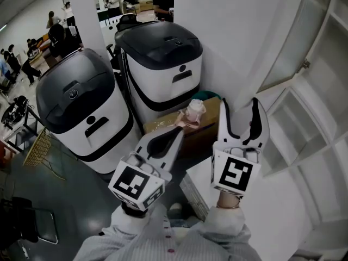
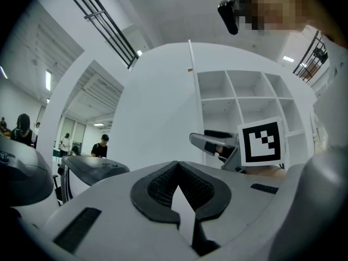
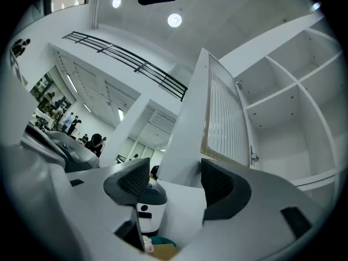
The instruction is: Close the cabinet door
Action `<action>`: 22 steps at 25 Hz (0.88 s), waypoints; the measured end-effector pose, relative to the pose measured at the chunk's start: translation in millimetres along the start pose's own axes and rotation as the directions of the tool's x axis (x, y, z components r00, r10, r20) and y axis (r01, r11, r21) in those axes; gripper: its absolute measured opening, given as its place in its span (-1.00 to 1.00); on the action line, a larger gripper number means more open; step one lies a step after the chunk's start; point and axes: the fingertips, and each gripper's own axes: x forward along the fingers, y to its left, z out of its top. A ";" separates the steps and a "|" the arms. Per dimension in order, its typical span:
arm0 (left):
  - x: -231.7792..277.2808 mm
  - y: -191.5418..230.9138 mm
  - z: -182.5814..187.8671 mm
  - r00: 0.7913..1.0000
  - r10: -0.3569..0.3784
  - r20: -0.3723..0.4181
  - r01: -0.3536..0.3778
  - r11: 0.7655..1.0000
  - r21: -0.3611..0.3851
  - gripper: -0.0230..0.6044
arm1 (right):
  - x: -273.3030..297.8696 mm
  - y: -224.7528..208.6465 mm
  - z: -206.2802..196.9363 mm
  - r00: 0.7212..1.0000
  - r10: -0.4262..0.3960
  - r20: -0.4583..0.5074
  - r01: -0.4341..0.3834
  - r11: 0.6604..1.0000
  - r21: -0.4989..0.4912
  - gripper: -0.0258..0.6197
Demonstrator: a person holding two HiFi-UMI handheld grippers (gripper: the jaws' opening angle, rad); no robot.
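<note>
Head view — two white machines (image 1: pixel 81 110) (image 1: pixel 163 64), one open cabinet door (image 1: pixel 234 37).

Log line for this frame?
door: open | right gripper: open, empty, near door edge | left gripper: shut, empty | task: not done

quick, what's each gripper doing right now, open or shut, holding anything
Left gripper: closed, holding nothing.
Right gripper: open, holding nothing; the cabinet door stands ahead of its jaws.

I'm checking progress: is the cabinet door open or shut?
Open. The cabinet door stands swung out from the frame, and the shelves beside it are exposed.
</note>
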 end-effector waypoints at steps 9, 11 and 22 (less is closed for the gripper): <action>0.9 5.9 -3.8 1.000 -0.008 -0.003 0.008 1.000 -0.002 -0.90 | 2.0 -10.4 -6.9 0.997 -0.066 -0.036 0.066 0.998 -0.013 -0.16; 2.8 4.0 -4.3 1.000 -0.019 -0.001 0.019 1.000 -0.001 -0.90 | 0.1 -10.8 -5.9 0.997 -0.073 -0.031 0.073 0.997 -0.014 -0.16; 25.7 -23.5 -10.1 0.990 -0.138 0.017 0.138 0.990 -0.006 -0.90 | -23.0 -19.8 -0.8 0.998 -0.067 -0.011 0.067 0.998 0.002 -0.20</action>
